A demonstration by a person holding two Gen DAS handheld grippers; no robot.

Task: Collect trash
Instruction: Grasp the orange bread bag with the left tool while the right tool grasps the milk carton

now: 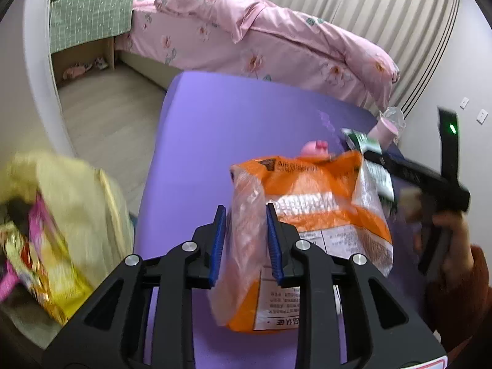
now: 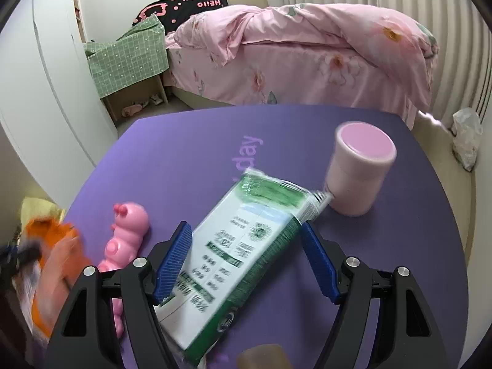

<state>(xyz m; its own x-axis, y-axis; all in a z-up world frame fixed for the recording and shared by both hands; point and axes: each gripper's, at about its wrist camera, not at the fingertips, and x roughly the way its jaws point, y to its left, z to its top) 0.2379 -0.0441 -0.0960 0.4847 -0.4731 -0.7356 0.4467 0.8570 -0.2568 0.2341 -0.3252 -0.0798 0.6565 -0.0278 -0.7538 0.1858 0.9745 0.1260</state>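
Left wrist: my left gripper (image 1: pixel 244 240) pinches the orange bag (image 1: pixel 310 224) above the purple table (image 1: pixel 215 129). Right gripper (image 2: pixel 246 261) wide, straddling green packet (image 2: pixel 233 246); contact unclear, blurred.

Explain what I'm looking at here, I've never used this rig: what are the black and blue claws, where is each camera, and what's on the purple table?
There is no robot arm. A person carries a hand-held gripper in each hand, and each has a fisheye camera looking forward along its two blue-padded fingers.

The left wrist view shows the left hand-held gripper pinching a flap of the orange plastic bag. Beside the table is a yellow trash bag already holding wrappers.

The right wrist view shows the right hand-held gripper with its jaws wide apart around a green and white tissue pack; only the left pad seems to touch it, so it isn't gripped.

Also on the purple table are a pink caterpillar toy and a pink cylinder container.
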